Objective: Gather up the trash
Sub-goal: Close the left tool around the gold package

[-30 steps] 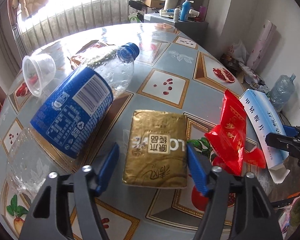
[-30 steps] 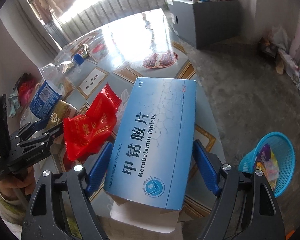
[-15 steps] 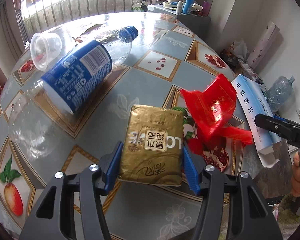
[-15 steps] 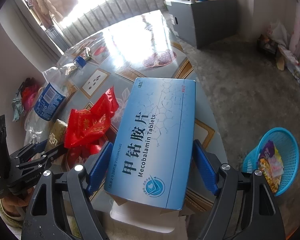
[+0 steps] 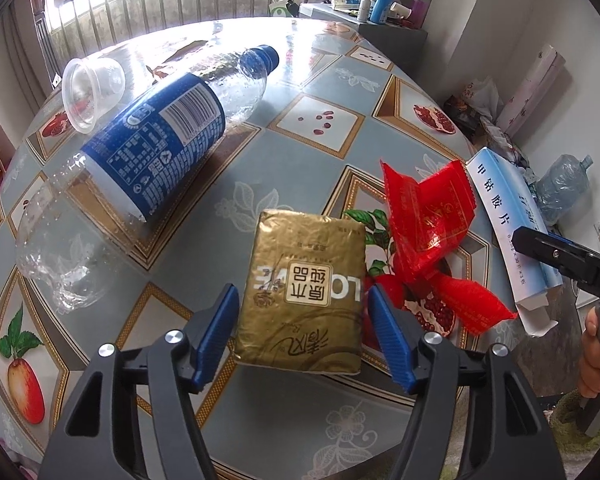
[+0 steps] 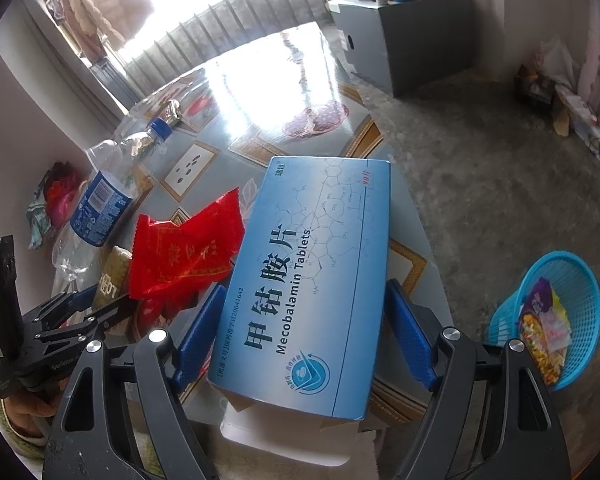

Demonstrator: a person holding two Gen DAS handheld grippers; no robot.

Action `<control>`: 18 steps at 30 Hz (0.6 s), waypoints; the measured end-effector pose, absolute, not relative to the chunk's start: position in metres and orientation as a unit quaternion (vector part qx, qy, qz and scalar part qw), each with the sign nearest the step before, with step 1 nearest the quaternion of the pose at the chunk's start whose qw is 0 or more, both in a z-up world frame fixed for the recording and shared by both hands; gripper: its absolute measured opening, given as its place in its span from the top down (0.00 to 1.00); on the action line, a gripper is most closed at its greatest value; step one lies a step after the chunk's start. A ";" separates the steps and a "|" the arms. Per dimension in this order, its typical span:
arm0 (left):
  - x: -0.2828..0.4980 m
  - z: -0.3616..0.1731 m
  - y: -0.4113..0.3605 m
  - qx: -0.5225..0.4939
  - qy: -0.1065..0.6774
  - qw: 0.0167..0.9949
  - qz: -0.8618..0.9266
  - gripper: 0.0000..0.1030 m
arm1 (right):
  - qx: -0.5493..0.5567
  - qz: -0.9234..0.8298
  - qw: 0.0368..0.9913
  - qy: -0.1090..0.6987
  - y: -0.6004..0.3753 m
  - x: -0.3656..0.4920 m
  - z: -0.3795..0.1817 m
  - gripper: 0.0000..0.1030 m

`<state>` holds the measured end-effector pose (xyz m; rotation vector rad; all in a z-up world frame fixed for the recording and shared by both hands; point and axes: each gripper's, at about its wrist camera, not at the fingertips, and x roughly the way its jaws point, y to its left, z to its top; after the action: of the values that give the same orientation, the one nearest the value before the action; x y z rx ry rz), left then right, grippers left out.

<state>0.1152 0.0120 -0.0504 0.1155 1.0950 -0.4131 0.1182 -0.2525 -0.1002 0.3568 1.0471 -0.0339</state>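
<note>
My left gripper [image 5: 302, 334] is open around a gold tissue pack [image 5: 305, 288] lying on the table, with a blue pad on each side and small gaps showing. My right gripper [image 6: 305, 336] is open around a blue medicine box [image 6: 312, 276] at the table's edge; its pads stand close to the box's long sides. A crumpled red wrapper [image 5: 428, 224] lies between the pack and the box, and it shows in the right wrist view [image 6: 188, 248] too. A blue-labelled plastic bottle [image 5: 156, 140] lies on its side to the left.
A clear plastic cup [image 5: 90, 94] lies beyond the bottle. The round table [image 5: 324, 120] has a patterned fruit cloth. A blue basket [image 6: 556, 320] holding wrappers stands on the floor to the right. A grey cabinet [image 6: 396, 36] stands at the back.
My left gripper has moved forward so that its pads now flank the gold pack more closely. The red wrapper has shifted and unfolded a little. The right gripper has barely moved around the box.
</note>
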 end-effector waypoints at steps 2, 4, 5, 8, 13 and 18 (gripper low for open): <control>0.114 -0.050 0.012 0.050 0.522 0.827 -0.203 0.34 | 0.170 -0.016 0.851 0.497 -0.253 0.118 -0.100 0.27; 0.113 -0.049 0.012 0.043 0.529 0.821 -0.211 0.32 | 0.170 -0.016 0.851 0.497 -0.253 0.118 -0.100 0.27; 0.112 -0.048 0.012 0.038 0.534 0.816 -0.218 0.32 | 0.170 -0.016 0.851 0.497 -0.254 0.118 -0.100 0.27; 0.108 -0.046 0.012 0.028 0.539 0.810 -0.228 0.32 | 0.170 -0.017 0.851 0.496 -0.256 0.118 -0.101 0.27; 0.106 -0.041 0.008 0.044 0.518 0.825 -0.223 0.26 | 0.166 -0.023 0.850 0.499 -0.256 0.118 -0.101 0.26; 0.109 -0.043 0.001 0.077 0.504 0.832 -0.218 0.24 | 0.165 -0.028 0.848 0.502 -0.255 0.119 -0.101 0.26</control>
<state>0.1087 0.0012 -0.0428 0.1623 1.0685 -0.4618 0.1186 -0.2553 -0.1008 0.3476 1.0583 -0.0597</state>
